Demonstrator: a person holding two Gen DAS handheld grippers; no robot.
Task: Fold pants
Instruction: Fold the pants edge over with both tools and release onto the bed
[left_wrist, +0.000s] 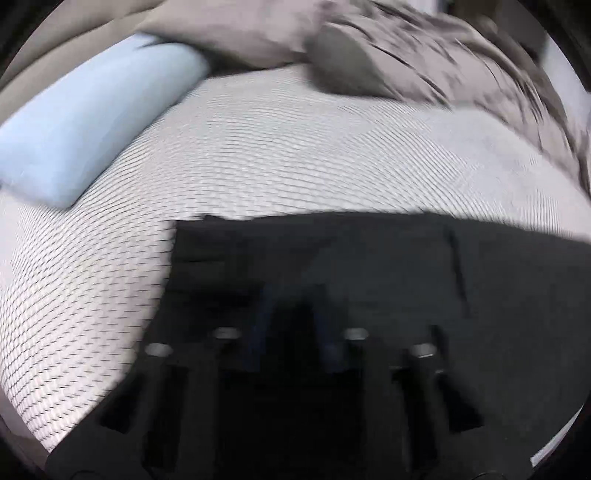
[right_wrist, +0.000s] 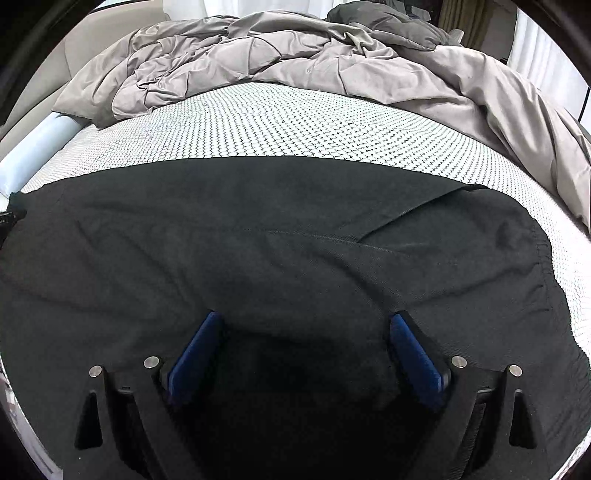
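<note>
Black pants (right_wrist: 258, 236) lie flat across the patterned bed sheet (right_wrist: 295, 122), with the elastic waistband (right_wrist: 543, 251) at the right. My right gripper (right_wrist: 304, 318) hovers low over the pants, open wide. Its blue pads (right_wrist: 195, 350) stand far apart and nothing is pinched between them. The left wrist view is blurred. There the pants (left_wrist: 369, 266) fill the lower half, with a straight edge and a corner at the upper left. My left gripper (left_wrist: 295, 306) is over that cloth with its fingers drawn together, shut. The blur hides whether any cloth is caught between them.
A rumpled grey comforter (right_wrist: 295, 59) is piled along the far side and down the right of the bed. A light blue pillow (left_wrist: 85, 125) lies at the left edge. White curtains (right_wrist: 539, 62) hang behind. Bare sheet shows between pants and comforter.
</note>
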